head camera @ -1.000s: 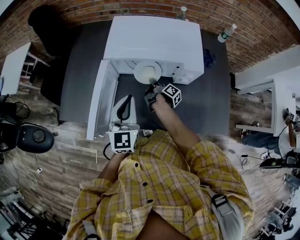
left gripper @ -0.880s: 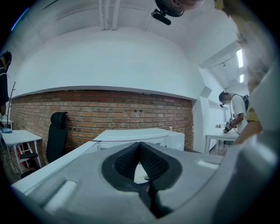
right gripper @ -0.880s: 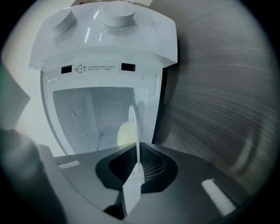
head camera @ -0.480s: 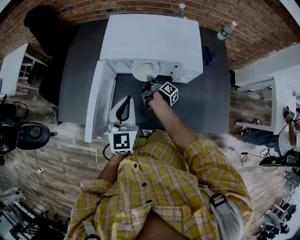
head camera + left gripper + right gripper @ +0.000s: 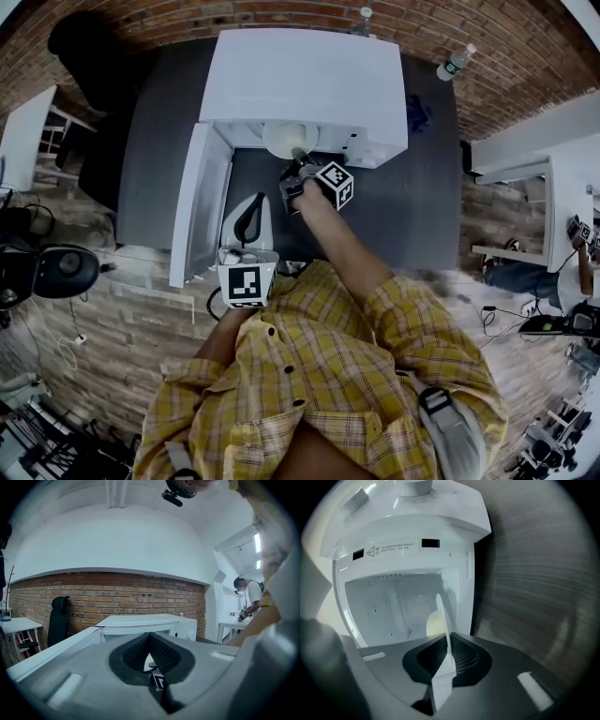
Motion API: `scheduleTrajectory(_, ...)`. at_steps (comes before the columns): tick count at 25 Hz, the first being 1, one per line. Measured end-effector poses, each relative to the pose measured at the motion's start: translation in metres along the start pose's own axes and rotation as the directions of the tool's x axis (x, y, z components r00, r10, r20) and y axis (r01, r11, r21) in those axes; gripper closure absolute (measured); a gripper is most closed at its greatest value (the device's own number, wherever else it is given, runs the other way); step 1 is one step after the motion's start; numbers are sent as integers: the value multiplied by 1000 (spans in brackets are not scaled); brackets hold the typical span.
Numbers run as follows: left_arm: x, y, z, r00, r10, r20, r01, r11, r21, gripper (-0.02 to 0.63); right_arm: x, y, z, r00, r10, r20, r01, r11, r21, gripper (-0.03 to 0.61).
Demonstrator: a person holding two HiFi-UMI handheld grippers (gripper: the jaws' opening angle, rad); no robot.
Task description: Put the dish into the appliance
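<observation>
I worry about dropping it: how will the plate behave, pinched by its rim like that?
The plate looks stiff: it stands straight, edge-on, from the right gripper. Glossy and pinched only at its rim, it may slip or pivot. Probably breakable, so knocking the appliance wall could chip it.

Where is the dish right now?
Head view, centre: the dish sits clamped in the jaws of the right gripper at the open front of the white appliance, just right of its swung-open door.
</observation>
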State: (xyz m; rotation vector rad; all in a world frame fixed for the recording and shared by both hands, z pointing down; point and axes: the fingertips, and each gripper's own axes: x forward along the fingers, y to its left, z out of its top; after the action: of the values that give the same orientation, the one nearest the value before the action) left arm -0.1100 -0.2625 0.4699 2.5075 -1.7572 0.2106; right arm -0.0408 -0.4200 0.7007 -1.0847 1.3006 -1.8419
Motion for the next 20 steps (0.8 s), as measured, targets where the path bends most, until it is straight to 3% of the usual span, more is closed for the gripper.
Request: scheduleTrajectory(20, -3, 15, -13, 999, 26, -35, -27, 999, -37, 615, 19, 3, 1, 998, 56, 41, -58, 998, 30, 557)
